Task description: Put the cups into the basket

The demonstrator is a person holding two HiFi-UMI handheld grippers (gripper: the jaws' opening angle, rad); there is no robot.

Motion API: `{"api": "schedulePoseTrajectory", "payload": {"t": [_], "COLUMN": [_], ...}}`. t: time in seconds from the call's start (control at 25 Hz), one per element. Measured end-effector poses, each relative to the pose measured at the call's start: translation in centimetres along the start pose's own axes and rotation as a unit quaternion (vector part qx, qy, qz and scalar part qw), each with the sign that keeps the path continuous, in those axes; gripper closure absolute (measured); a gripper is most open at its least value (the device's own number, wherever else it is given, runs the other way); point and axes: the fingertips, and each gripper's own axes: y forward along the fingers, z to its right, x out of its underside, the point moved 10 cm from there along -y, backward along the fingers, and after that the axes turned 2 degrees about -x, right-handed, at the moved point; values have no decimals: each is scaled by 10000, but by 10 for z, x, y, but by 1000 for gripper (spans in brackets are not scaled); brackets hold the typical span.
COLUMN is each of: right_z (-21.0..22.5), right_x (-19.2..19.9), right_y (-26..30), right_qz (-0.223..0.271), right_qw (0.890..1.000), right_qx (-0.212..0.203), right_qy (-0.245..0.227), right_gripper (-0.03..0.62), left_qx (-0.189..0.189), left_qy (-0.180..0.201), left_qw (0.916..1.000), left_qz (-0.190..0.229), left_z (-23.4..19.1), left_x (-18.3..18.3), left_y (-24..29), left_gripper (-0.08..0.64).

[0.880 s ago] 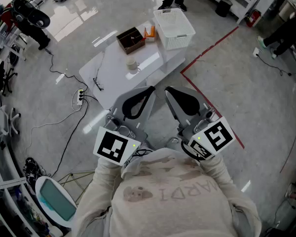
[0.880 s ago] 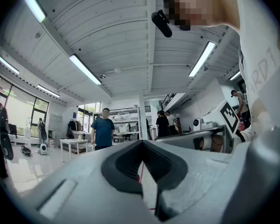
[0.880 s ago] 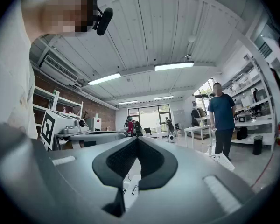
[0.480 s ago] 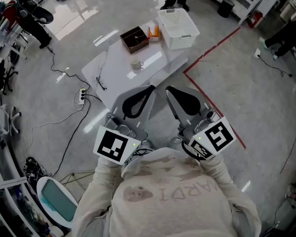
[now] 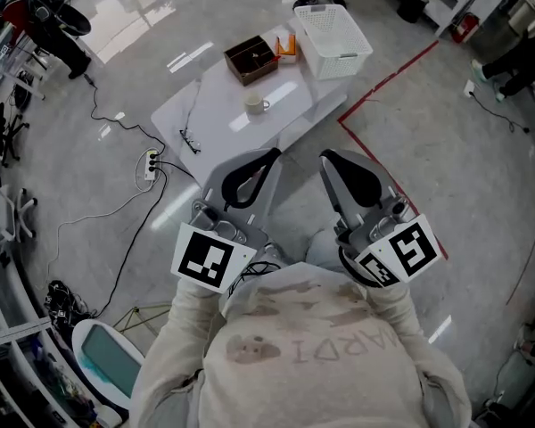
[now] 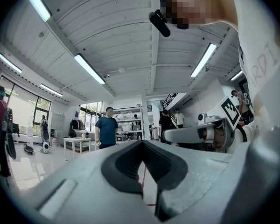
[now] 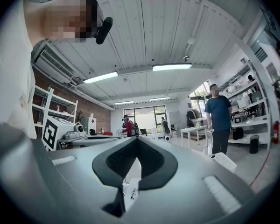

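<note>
1 small white mug stands mid white tabletop, apart from white slatted plastic basket at the far end. L gripper & R gripper sit near the body, well off the tabletop, jaws pinched together, empty. Risk: arriving w/ jaws closed could knock the mug over or off the edge.

White table on glossy grey floor. Open brown box at far end, orange item just beside it. Eyeglasses near table's left edge. Power strip on floor, black cable trailing. Red tape line at right. Person in blue shirt standing.
</note>
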Motion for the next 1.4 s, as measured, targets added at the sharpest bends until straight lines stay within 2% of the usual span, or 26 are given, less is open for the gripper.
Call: {"api": "schedulePoseTrajectory", "payload": {"t": [0.16, 0.4, 0.6, 0.76, 0.96, 1.2, 1.4], "right_z": [15, 63, 116, 157, 208, 261, 286], "right_x": [3, -1, -7, -13, -19, -20, -11], "right_y": [3, 30, 64, 88, 108, 120, 129], "right_qz": [-6, -35, -10, -52, -140, -189, -227], "right_qw": [9998, 9999, 9996, 9987, 9967, 9949, 9939], "right_qx": [115, 63, -251, -503, -802, -989, -1060], "right_qy": [157, 75, 97, 44, 13, 21, 185], "right_gripper": [565, 565, 565, 565, 565, 565, 565], "left_qx": [-129, -472, -727, -863, -1138, -1461, -1653], "left_qy": [-237, -180, -96, -78, -75, -133, -131], "left_qw": [9996, 9987, 9973, 9962, 9935, 9891, 9861], "left_qz": [-23, -26, -50, 94, 8, 76, 52], "left_z": [-16, -49, -69, -82, -90, -97, -103], "left_x": [9, 11, 12, 12, 13, 15, 18], "left_y": [6, 37, 79, 121, 165, 205, 221], "left_gripper": [560, 560, 560, 560, 560, 560, 560]}}
